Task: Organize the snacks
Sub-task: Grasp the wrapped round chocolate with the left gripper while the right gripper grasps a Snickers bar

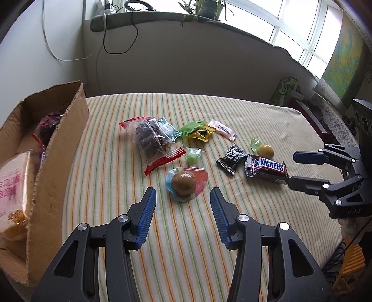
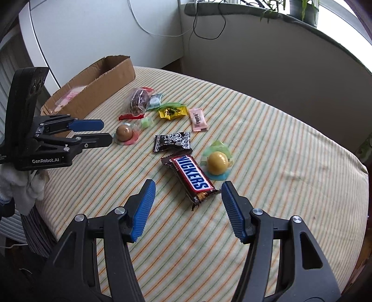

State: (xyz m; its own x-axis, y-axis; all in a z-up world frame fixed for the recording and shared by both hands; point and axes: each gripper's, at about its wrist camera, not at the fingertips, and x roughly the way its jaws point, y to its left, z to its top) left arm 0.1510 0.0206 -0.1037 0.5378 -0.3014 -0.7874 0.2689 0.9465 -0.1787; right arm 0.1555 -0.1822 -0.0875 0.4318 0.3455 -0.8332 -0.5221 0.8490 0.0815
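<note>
My left tool (image 1: 183, 202) hangs low over the striped tabletop (image 1: 186, 244), jaws spread wide w/ nothing between them. Just ahead of its tips lies a brown ball candy (image 1: 183, 184) in a clear wrapper w/ blue and pink edges. My right tool (image 2: 188, 194) is spread wide too, empty, tips either side of the near end of the Snickers bar (image 2: 191, 176), not touching it. The bar lies diagonally, label up.

Right of the bar, close by, sits a yellow ball candy (image 2: 217, 163) in a green/blue wrapper. Just beyond the bar is a black patterned packet (image 2: 173, 141), nearly touching its far end. Further on: a small pale green candy (image 1: 193, 156), a big clear bag w/ red crimped ends (image 1: 151, 141) holding dark chunks, a teal-edged packet (image 1: 168, 130) tucked against that bag, then a green wrapper (image 1: 191, 127) overlapped by a yellow one (image 1: 201, 134), and a pink sachet (image 2: 198, 119) beside them.

At the left edge of the tabletop stands an open cardboard box (image 1: 58, 144); inside I see a pink-printed pack (image 1: 14, 188) and another red-edged bag (image 1: 47, 129), partly hidden by the wall.

Far back: a windowsill w/ potted plants (image 1: 204, 9) and cables (image 1: 121, 32) hanging down the wall.
</note>
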